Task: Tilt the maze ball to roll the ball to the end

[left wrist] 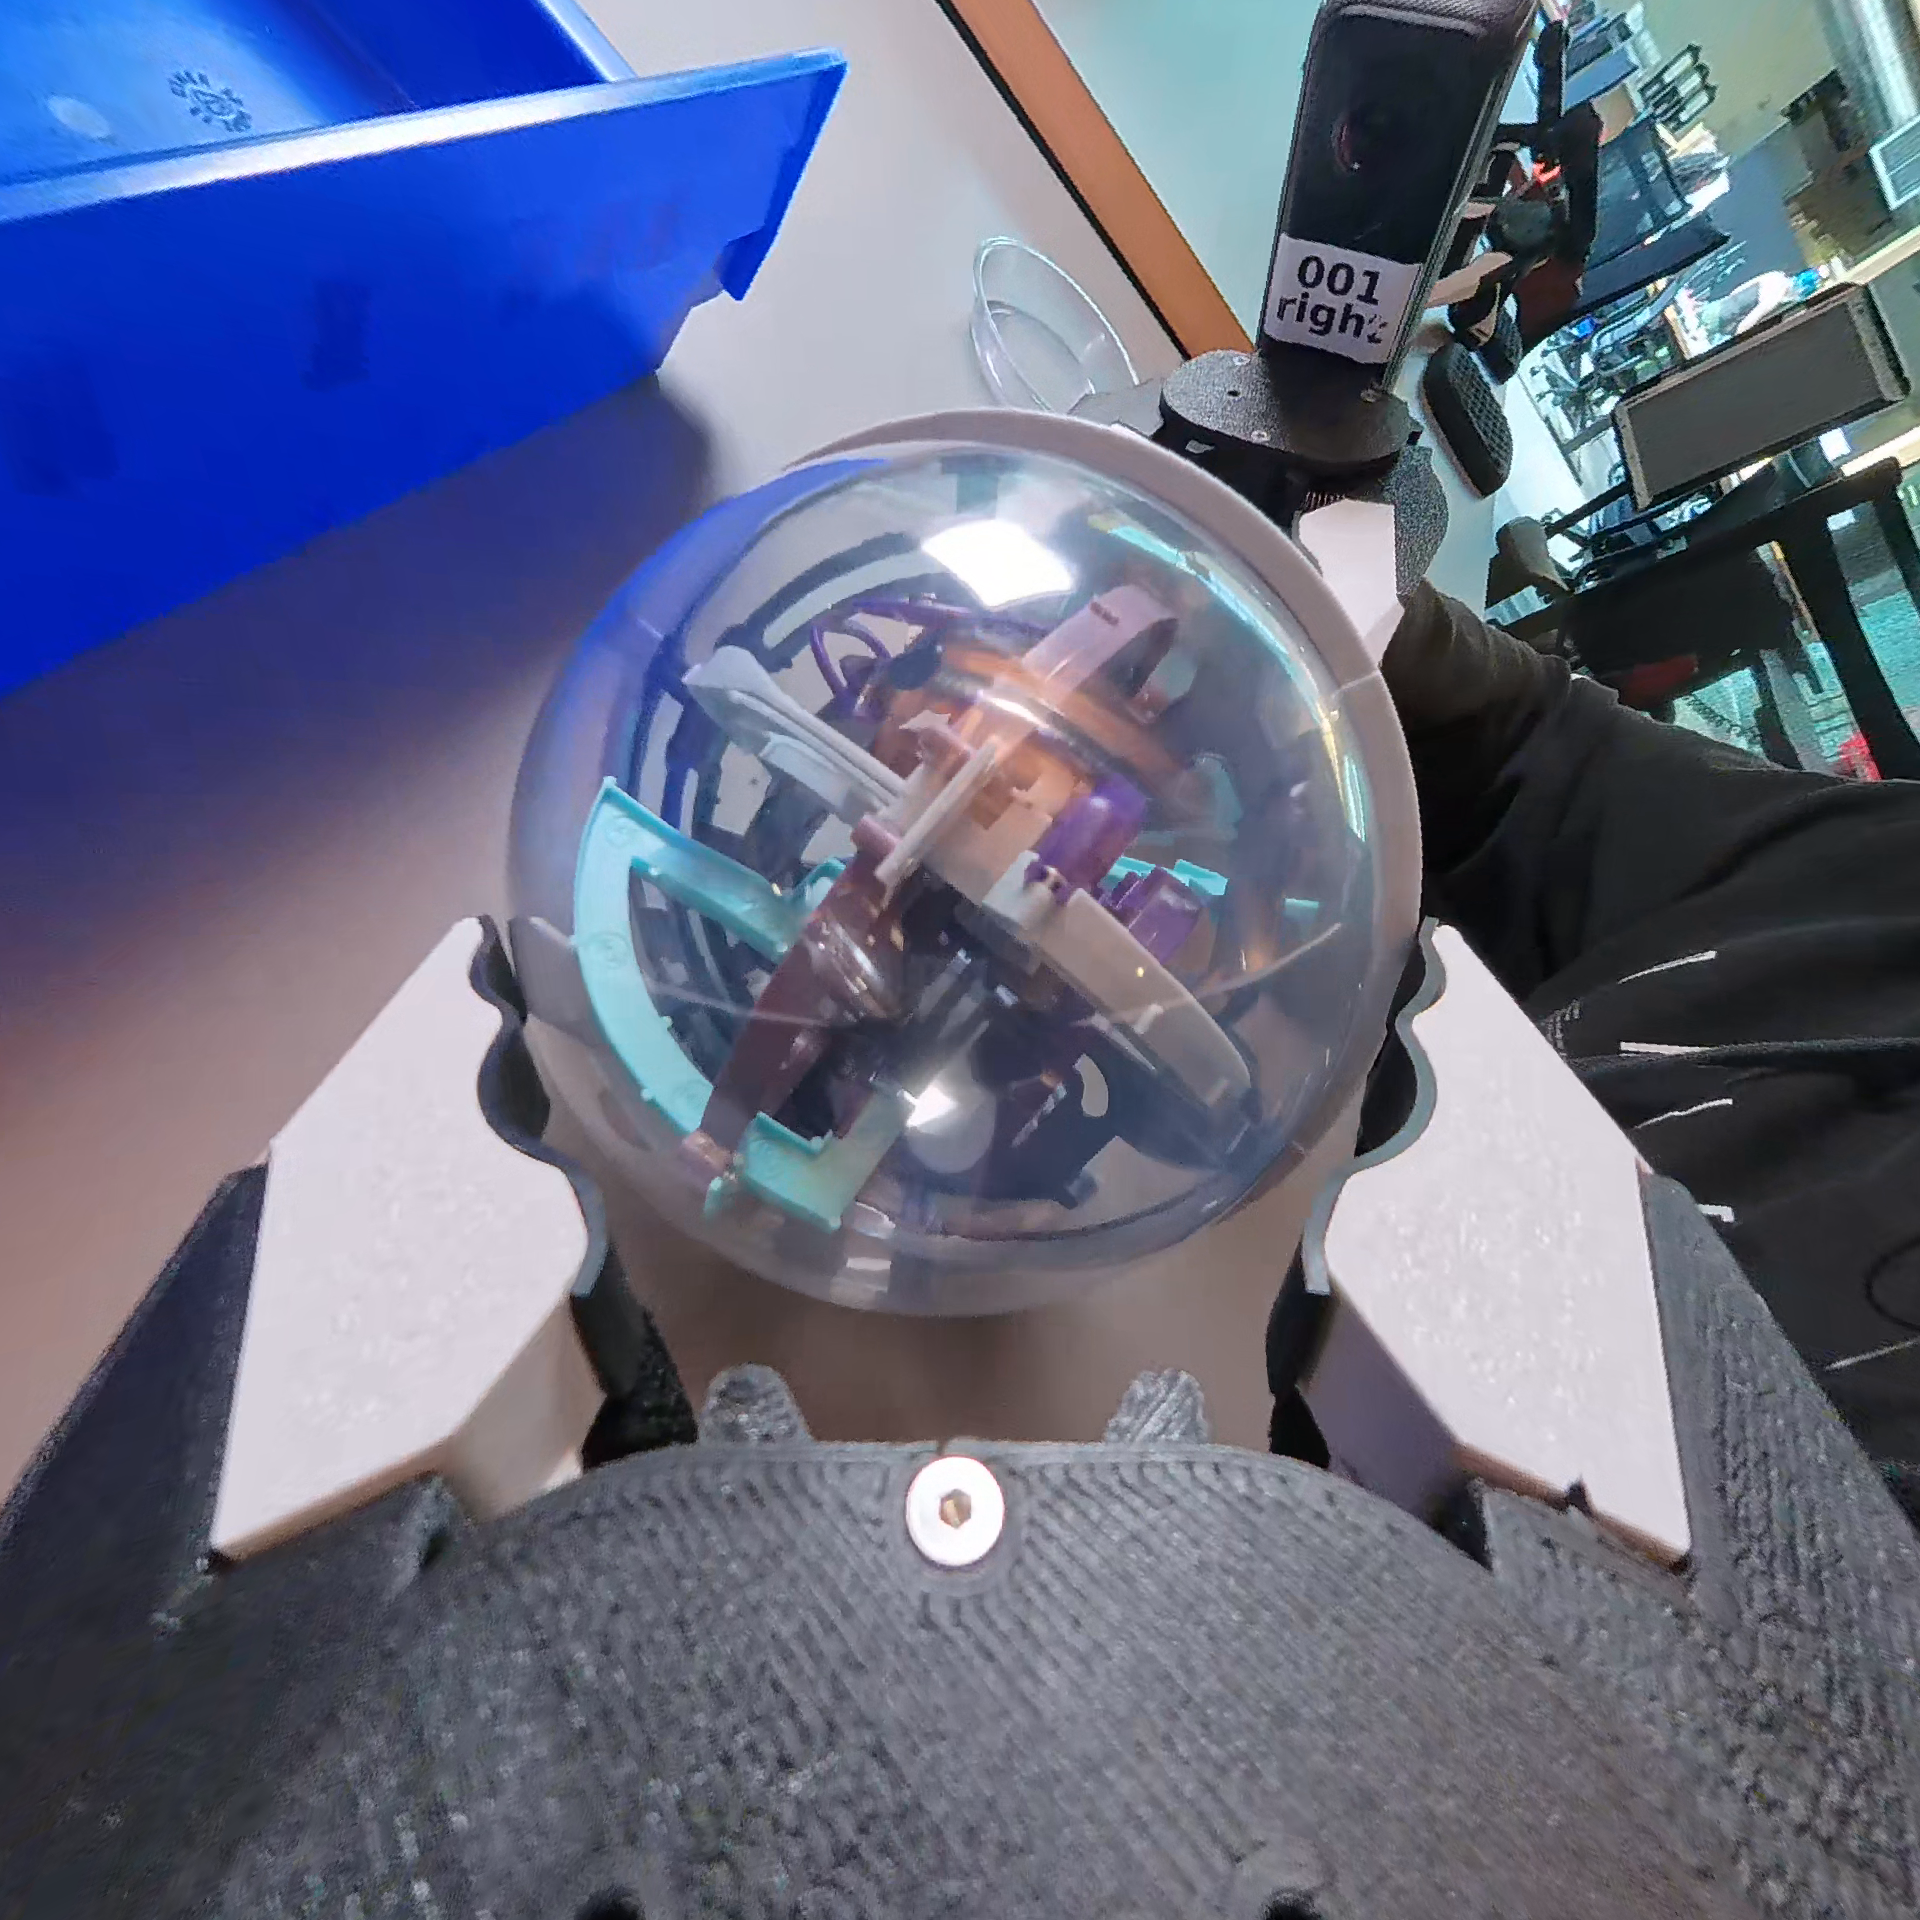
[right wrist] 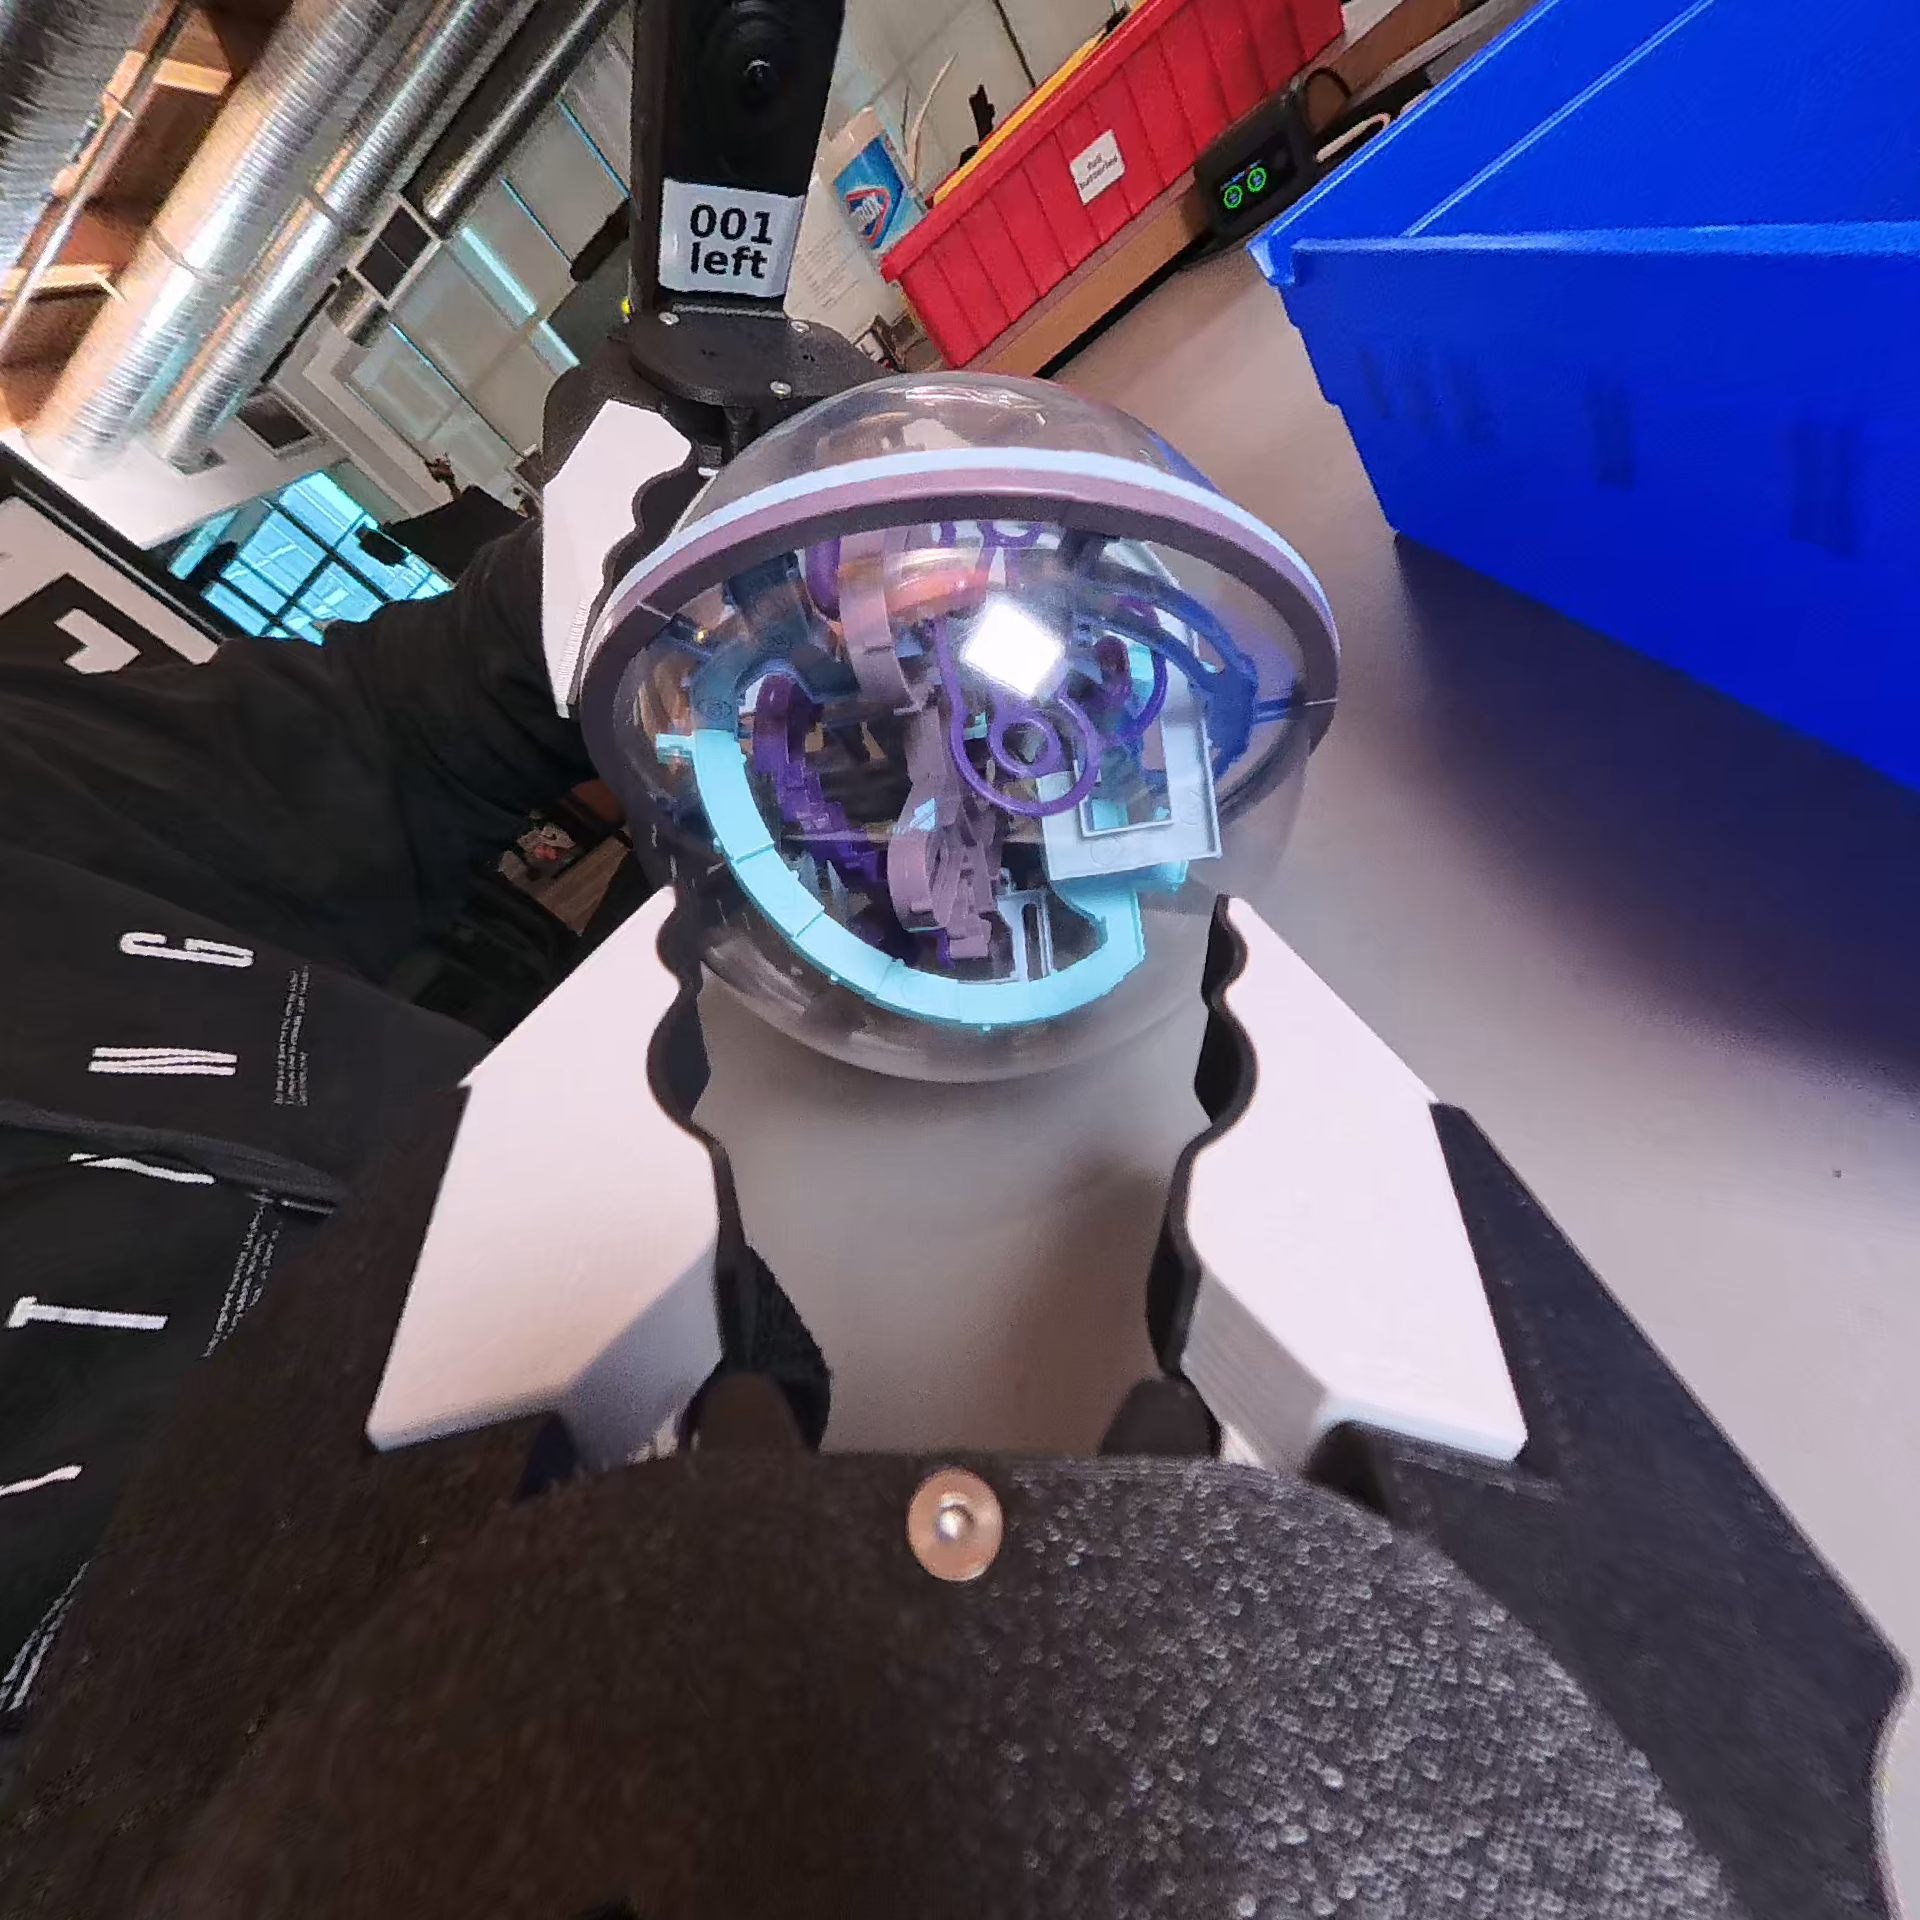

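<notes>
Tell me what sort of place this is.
Probably a lab or workshop, not a home. A blue bin stands on a plain worktable, a red bin sits on another bench, bare silver ducts run overhead, and desks with equipment fill the background.

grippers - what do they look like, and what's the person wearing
Both match: the left gripper and right gripper have a rough black printed body with a silver screw, two white block fingers and wavy black pads. Each carries an upright black camera with a white label. The person wears a black sleeve with white print.
</notes>
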Available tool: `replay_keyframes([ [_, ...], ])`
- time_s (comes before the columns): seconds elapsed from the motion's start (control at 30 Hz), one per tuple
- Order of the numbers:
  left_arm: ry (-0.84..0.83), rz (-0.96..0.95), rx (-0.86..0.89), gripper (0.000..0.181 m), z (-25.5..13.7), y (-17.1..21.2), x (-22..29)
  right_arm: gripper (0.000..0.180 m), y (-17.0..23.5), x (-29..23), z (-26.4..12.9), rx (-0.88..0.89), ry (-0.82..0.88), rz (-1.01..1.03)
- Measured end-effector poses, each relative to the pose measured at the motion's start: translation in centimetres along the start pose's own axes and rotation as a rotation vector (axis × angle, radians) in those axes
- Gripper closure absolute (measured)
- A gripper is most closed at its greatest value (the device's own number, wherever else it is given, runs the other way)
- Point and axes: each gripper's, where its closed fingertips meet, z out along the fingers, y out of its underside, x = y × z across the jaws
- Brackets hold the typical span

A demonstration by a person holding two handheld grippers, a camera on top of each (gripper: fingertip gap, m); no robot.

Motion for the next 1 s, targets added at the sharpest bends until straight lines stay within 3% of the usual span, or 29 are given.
replay_keyframes([
  [0.23, 0.041, 0.029, 0.045, 0.021, -0.1, 0.2, 0.1, 0.081, 1.6, 0.1, -0.5, -0.084, -0.048, -0.051],
  [0.5, 0.248, 0.145, 0.144, 0.022, -1.2, 1.5, 0.3, 0.084, 4.3, -0.3, 1.3, -0.190, -0.018, -0.195],
  [0.7, 0.217, 0.198, 0.110, 0.038, -1.5, 4.6, -2.0, 0.088, 4.7, 0.5, 2.9, -0.219, 0.085, -0.309],
  [0.8, 0.201, 0.172, 0.142, 0.051, -2.7, 4.2, -2.3, 0.090, 4.3, 1.0, 3.1, -0.199, 0.111, -0.299],
  [1.0, 0.171, 0.111, 0.284, 0.036, -6.1, 0.2, -1.0, 0.087, 3.5, 1.2, 3.6, -0.168, 0.105, -0.306],
])
